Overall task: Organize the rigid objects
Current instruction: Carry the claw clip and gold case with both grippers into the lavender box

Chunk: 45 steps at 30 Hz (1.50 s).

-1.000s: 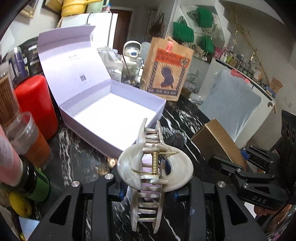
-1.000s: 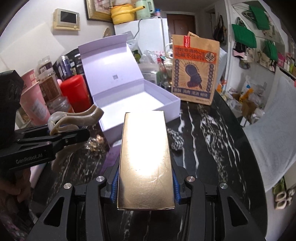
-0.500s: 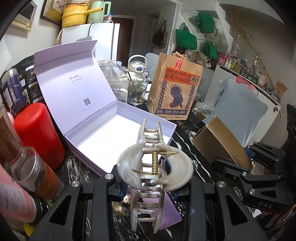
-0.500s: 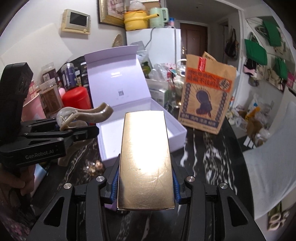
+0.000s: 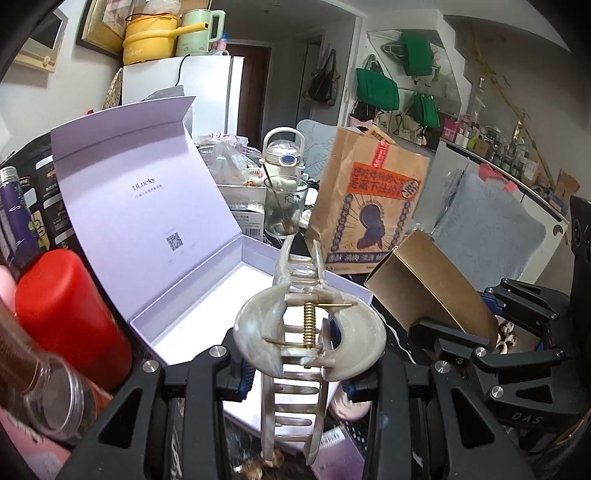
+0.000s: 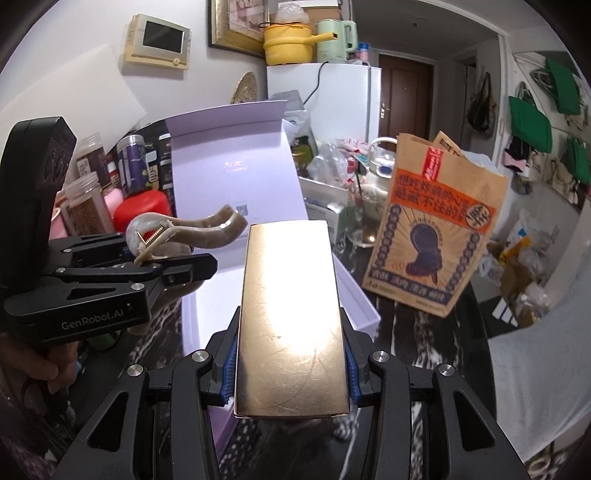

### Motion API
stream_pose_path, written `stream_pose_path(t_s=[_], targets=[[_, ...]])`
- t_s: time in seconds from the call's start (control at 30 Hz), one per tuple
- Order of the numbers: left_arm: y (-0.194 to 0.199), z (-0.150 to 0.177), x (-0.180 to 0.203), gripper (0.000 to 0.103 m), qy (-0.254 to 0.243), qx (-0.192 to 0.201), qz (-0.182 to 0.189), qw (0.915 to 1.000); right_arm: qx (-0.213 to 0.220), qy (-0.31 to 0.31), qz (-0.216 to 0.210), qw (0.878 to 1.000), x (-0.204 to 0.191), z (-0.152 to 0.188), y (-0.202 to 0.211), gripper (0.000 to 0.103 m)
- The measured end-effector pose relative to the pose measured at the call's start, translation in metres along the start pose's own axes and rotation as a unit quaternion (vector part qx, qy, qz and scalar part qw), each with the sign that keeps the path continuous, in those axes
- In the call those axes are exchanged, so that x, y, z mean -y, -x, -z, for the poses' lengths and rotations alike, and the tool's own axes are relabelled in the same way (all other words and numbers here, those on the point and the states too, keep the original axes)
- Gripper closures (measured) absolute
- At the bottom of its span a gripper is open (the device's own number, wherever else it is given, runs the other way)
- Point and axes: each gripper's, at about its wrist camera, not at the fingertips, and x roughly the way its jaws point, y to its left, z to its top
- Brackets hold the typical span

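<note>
Hair claw (image 5: 310,328): we saw 1 pearly grey-white clip with a gold spring, teeth shut, held lengthwise in the air above the near edge of the box.
Gold box (image 6: 291,317): we saw 1 flat, shiny, scratched carton, clamped by its long sides, glaring with reflected light.
Lilac box (image 5: 207,317): we saw it open, lid upright, white interior bare.

A cluttered room. A brown paper bag (image 6: 432,236) with an orange label stands upright on a black marble tabletop (image 6: 417,332), toward its far edge. A red canister (image 5: 66,314) and clear jars (image 6: 86,203) crowd the tabletop's left edge. Behind stands a white fridge (image 6: 332,99), topped by a yellow pot (image 6: 288,42) and a pale green kettle (image 6: 334,35). Green bags (image 6: 530,123) hang on the right wall.
</note>
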Motion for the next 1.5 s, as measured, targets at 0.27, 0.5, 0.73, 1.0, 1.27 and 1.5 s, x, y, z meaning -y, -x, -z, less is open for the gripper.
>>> stream_pose_path(t_s=[0.27, 0.5, 0.73, 1.0, 1.27, 1.5], targets=[[-0.020, -0.021, -0.020, 0.068, 0.018, 0.020, -0.030, 0.9992, 0.005, 0.018, 0.002, 1.000, 0.007, -0.023, -0.026, 0.059], [-0.041, -0.039, -0.038, 0.068, 0.026, 0.023, -0.052, 0.9981, 0.009, 0.036, 0.007, 0.999, 0.012, -0.044, -0.048, 0.059], [-0.074, -0.041, -0.058, 0.068, 0.052, 0.000, -0.073, 0.9960, 0.005, 0.033, -0.001, 0.999, 0.017, -0.057, -0.077, 0.059], [-0.103, -0.032, -0.069, 0.068, 0.038, -0.043, -0.087, 0.9946, -0.017, 0.034, -0.016, 0.999, 0.011, -0.057, -0.117, 0.059], [-0.129, -0.026, -0.076, 0.068, 0.037, -0.086, -0.083, 0.9921, -0.053, 0.027, -0.020, 0.998, 0.016, -0.052, -0.147, 0.059], [-0.147, -0.018, -0.075, 0.068, 0.035, -0.115, -0.080, 0.9896, -0.079, 0.012, -0.028, 0.996, 0.023, -0.041, -0.166, 0.059]])
